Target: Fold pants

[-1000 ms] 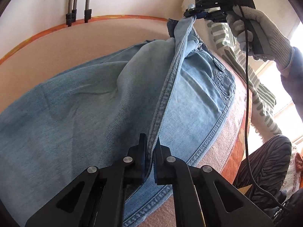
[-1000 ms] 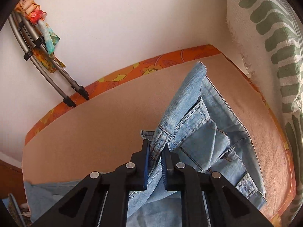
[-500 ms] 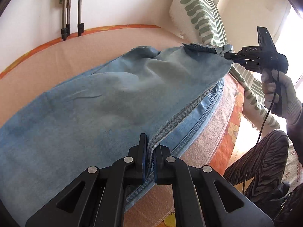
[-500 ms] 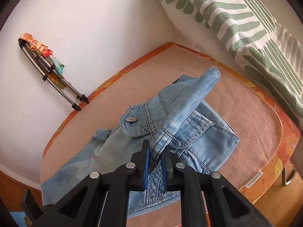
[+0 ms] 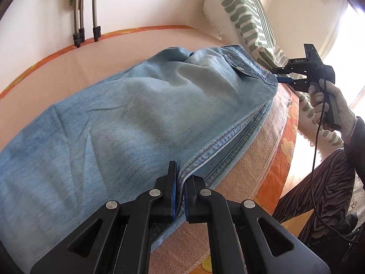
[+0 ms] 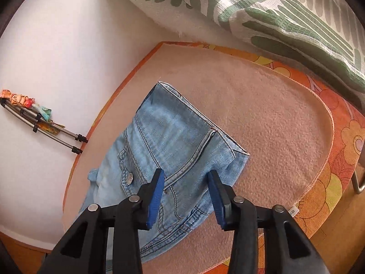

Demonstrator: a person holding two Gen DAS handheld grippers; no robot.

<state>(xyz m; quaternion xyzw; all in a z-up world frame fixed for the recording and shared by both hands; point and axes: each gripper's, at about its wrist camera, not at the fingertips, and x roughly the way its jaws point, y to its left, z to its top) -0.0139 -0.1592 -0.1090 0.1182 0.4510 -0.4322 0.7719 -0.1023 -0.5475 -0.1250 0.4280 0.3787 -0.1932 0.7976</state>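
The left gripper [image 5: 180, 188] pinches the near seam of the jeans [image 5: 127, 118]; the right gripper [image 6: 186, 193] hangs spread above the waistband. A left tug could drag the folded leg askew, since the waistband lies unheld.

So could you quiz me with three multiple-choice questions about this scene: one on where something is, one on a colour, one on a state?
1. Where do the jeans lie?
A. on the pink blanket
B. on the bare floor
C. over the pillow

2. What colour is the pillow's pattern?
A. red
B. green
C. black

3. How is the right gripper?
A. shut on the waistband
C. out of sight
B. open

Answers: 1 A, the denim is spread on the blanket. 2 B, green stripes on white. 3 B, its fingers stand apart above the waistband, while the left gripper pinches the seam.
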